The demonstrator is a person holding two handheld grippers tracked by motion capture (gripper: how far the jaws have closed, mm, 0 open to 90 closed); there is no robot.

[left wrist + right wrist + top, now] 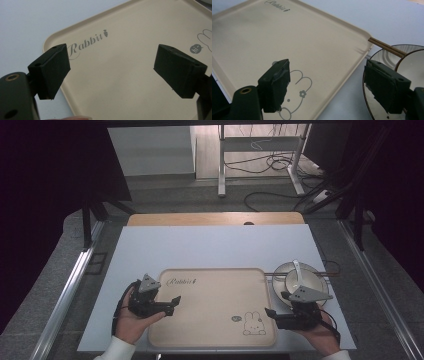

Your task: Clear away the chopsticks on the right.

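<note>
Jaws of the right hand-held gripper (272, 314) stand wide apart with nothing between them — in the right gripper view one pad hangs over the rabbit drawing (295, 97) on the tray (317, 47), the other over the rim of the plate (372, 110). No contact with either, as far as can be seen.

Left hand-held gripper (172, 304): jaws likewise spread, empty, hovering above the tray's left part near the "Rabbit" lettering (87, 43); not touching the surface.

Setting: beige tray lies flat on the white worktop (210, 245), in front of the person, bare. Just right of it sits the plate with a bowl (306, 281) on it, a white spoon (296, 270) in the bowl, and chopsticks (387, 47) lying across the plate's far side, tips reaching toward the tray's edge.

Judgement: step in hand looks like reaching for the tableware to bring it onto the tray. To do it well — turn the right gripper toward the bowl, take the rim squarely between the pads, lift level so the spoon stays in, and keep clear of the chopsticks. The left gripper could steady the tray.
</note>
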